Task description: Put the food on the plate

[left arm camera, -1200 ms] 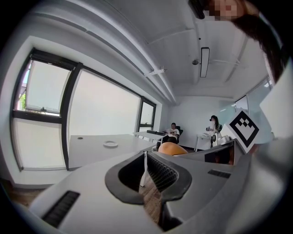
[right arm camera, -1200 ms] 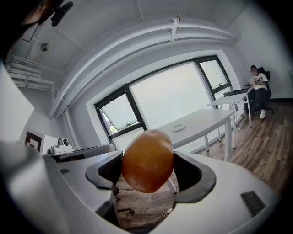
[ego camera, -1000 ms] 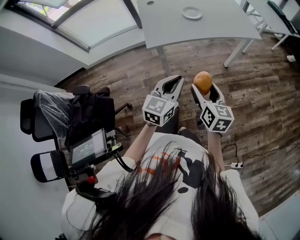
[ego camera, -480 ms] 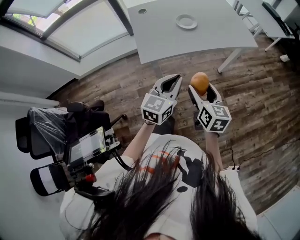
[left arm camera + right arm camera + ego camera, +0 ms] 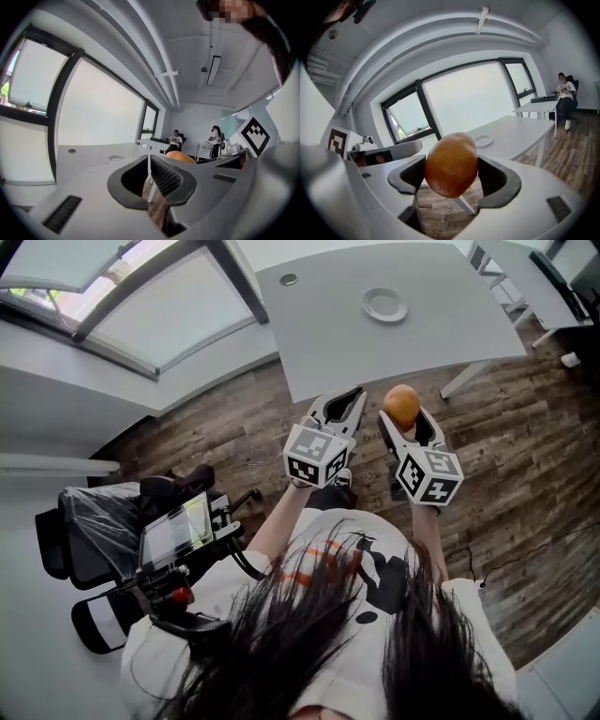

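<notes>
The right gripper (image 5: 404,423) is held up in the air in front of the person. Its two jaws are open about as wide as the food (image 5: 451,164) and squeeze it on both sides, round its middle. The food is round, smooth and orange-brown. It looks firm and probably light. Because it is so smooth, I think it could slip or roll, so the middle is the best place to hold it.

The left gripper (image 5: 349,401) is right beside it. Its jaws are nearly closed and hold nothing.

The plate (image 5: 384,305) is white and has nothing on it. It sits on the white surface (image 5: 356,343), well away from the food. The food is not on the plate yet.
</notes>
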Available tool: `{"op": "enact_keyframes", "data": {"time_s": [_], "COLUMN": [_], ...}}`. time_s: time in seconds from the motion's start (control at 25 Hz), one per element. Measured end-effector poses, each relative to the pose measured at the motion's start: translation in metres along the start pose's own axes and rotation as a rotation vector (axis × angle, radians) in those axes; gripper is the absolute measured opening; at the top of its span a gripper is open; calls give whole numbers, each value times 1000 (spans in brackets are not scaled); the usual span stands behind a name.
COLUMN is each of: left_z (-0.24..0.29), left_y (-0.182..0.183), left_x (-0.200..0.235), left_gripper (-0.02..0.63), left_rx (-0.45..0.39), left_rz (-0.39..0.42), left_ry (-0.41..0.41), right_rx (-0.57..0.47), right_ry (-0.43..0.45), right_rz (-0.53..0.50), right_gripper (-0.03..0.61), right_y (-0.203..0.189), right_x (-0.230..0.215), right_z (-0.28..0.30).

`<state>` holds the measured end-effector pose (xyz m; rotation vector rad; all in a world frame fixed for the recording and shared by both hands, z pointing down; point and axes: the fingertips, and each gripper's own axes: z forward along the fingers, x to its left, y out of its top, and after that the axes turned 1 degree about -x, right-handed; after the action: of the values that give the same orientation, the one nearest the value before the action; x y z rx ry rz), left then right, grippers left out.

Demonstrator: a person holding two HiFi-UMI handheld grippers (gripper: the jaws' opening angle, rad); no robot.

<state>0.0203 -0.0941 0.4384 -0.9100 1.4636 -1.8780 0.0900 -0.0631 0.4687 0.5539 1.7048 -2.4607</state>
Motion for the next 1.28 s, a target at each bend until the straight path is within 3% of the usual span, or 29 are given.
{"op": "enact_keyframes", "data": {"time_s": [0.36, 0.76, 1.28], "left_z": [50, 83, 179], "left_y": [7, 3, 28], "left_x": [58, 58, 137], "left_gripper": [6, 6, 6], "left_rx": [26, 55, 18], "left_rz": [-23, -20, -66], "left_ry": [-54, -95, 110], "right_rx": [-4, 1, 83], "right_ry": [-67, -88, 50], "right_rz": [23, 31, -37], "right_gripper": [354, 354, 354], "right_y": [20, 30, 83], "right_x": [-17, -39, -109], "right_z": [58, 73, 185]}}
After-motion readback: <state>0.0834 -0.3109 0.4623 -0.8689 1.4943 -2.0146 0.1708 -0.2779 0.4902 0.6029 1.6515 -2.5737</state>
